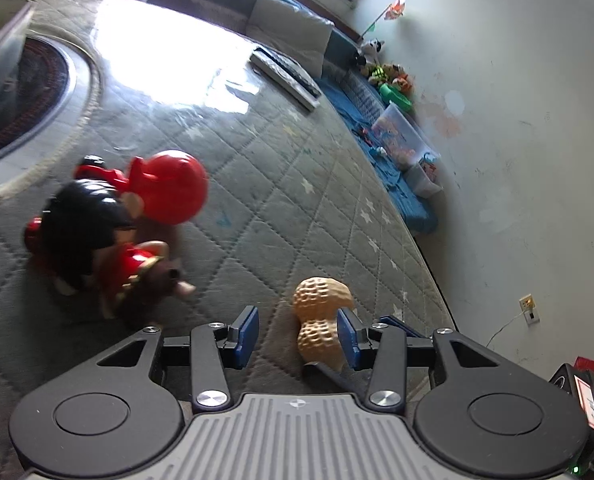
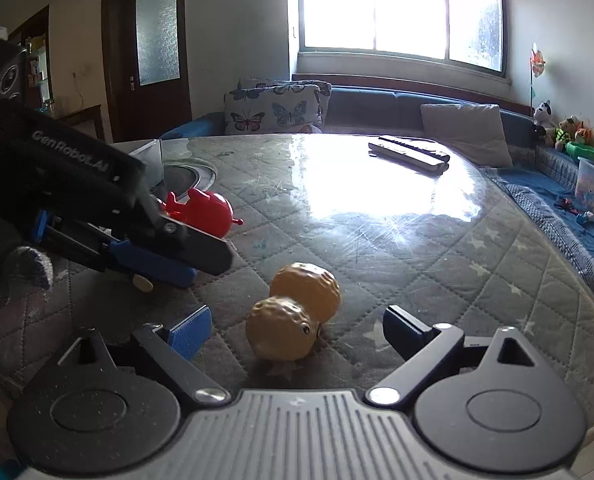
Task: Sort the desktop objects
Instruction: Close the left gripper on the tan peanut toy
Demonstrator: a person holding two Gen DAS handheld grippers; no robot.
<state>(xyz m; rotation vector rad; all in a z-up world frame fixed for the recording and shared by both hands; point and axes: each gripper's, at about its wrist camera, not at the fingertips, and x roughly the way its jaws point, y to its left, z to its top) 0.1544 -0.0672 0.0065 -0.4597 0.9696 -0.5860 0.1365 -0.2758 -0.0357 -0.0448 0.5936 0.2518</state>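
Quilted grey table [image 2: 437, 264] under a bright window [image 2: 401, 8].

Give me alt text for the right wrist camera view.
The right gripper hangs open around a peanut-shaped toy on a quilted table. The left gripper reaches in from the left, before a red toy.

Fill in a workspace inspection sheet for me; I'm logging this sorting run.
Surface: grey quilted star-print table cover, window glare.
Job's things: tan plastic peanut toy lying flat; red round toy; black-haired figurine.
Clutter: grey remote control.
Grippers: left gripper open, peanut between its jaws; right gripper open beside peanut.
Cables: wall cable.
Surroundings: blue bench, butterfly-print cushions, window.
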